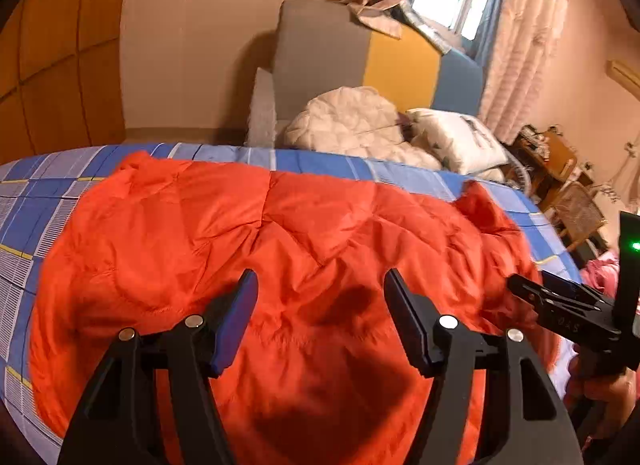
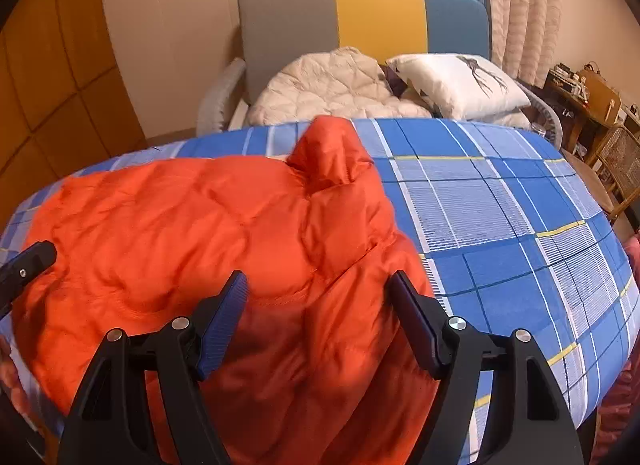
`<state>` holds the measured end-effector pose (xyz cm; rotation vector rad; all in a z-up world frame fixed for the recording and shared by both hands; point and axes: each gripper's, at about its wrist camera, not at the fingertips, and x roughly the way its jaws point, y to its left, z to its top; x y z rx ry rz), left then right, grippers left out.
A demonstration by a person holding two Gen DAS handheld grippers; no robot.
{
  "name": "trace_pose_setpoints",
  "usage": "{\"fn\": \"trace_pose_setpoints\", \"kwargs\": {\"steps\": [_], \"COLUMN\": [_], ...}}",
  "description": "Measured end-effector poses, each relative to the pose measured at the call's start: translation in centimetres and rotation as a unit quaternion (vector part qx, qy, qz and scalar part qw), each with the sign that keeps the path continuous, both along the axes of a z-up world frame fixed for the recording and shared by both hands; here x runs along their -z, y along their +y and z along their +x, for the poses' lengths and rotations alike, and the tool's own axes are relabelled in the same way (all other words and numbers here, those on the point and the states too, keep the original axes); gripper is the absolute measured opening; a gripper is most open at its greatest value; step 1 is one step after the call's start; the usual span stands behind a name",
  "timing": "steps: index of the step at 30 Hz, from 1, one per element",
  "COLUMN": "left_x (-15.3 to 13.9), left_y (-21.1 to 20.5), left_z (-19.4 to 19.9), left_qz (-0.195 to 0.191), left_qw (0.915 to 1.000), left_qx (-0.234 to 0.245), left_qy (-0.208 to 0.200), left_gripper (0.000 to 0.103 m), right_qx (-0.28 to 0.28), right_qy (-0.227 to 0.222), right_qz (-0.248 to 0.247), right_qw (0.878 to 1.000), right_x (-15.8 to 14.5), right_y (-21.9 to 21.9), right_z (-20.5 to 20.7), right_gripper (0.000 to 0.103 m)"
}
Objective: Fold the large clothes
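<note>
Both the left hand-held gripper (image 1: 320, 285) and right hand-held gripper (image 2: 318, 285) hover spread above the puffy orange quilted jacket (image 1: 280, 233) on the blue checked bedsheet (image 2: 500, 205); slippery padding may escape a shallow pinch.

The left gripper (image 1: 320, 285) is black plastic: two forked arms rise from the bottom of the frame, each with a round silver screw head on both prongs, ending in flat fingers with ribbed blue pads (image 1: 238, 321). The right gripper (image 2: 318, 285) is built the same way. At the right edge of the left wrist view it shows side-on, black with small screws, faint embossed lettering and a green light, held in a bare-skinned hand (image 1: 600, 389).
</note>
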<state>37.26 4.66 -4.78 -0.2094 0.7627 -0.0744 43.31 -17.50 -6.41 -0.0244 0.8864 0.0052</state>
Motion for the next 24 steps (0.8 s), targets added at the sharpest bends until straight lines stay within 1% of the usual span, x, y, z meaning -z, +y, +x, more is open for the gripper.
{"fn": "trace_pose_setpoints", "kwargs": {"steps": [3, 4, 5, 9, 12, 14, 17, 19, 24], "left_x": [1.2, 1.7, 2.3, 3.5, 4.0, 3.6, 2.0, 1.6, 2.6], "left_y": [-0.1, -0.1, -0.2, -0.4, -0.4, -0.4, -0.9, -1.3, -1.4], "left_z": [1.4, 1.8, 2.1, 2.6, 2.8, 2.6, 2.1, 2.4, 4.1], "left_qz": [0.012, 0.011, 0.019, 0.032, 0.036, 0.041, 0.036, 0.039, 0.043], "left_qw": [0.9997, 0.9996, 0.9993, 0.9988, 0.9986, 0.9983, 0.9992, 0.9992, 0.9985], "left_qx": [-0.013, -0.013, -0.012, -0.015, -0.016, -0.019, -0.009, -0.004, -0.006], "left_qy": [0.015, 0.022, 0.028, 0.033, 0.036, 0.036, 0.014, 0.014, 0.033], "left_gripper": [0.065, 0.065, 0.065, 0.065, 0.065, 0.064, 0.064, 0.064, 0.064], "right_qx": [0.005, 0.005, 0.005, 0.005, 0.009, 0.01, 0.01, 0.01, 0.008], "right_qy": [0.014, 0.015, 0.018, 0.026, 0.032, 0.034, 0.032, 0.032, 0.03], "right_qz": [-0.008, -0.006, -0.005, -0.005, 0.011, 0.014, 0.022, 0.025, 0.034], "right_qw": [1.0, 1.0, 1.0, 1.0, 0.999, 0.999, 0.999, 0.999, 0.999], "right_x": [1.2, 1.4, 1.7, 2.8, 3.4, 3.6, 3.8, 3.9, 4.3], "right_y": [-0.6, -0.8, -0.9, -0.9, -1.3, -1.4, -1.7, -1.8, -2.1], "right_z": [1.0, 1.1, 1.3, 1.6, 1.9, 2.0, 1.9, 2.0, 1.9], "right_gripper": [0.073, 0.073, 0.073, 0.075, 0.076, 0.077, 0.077, 0.077, 0.08]}}
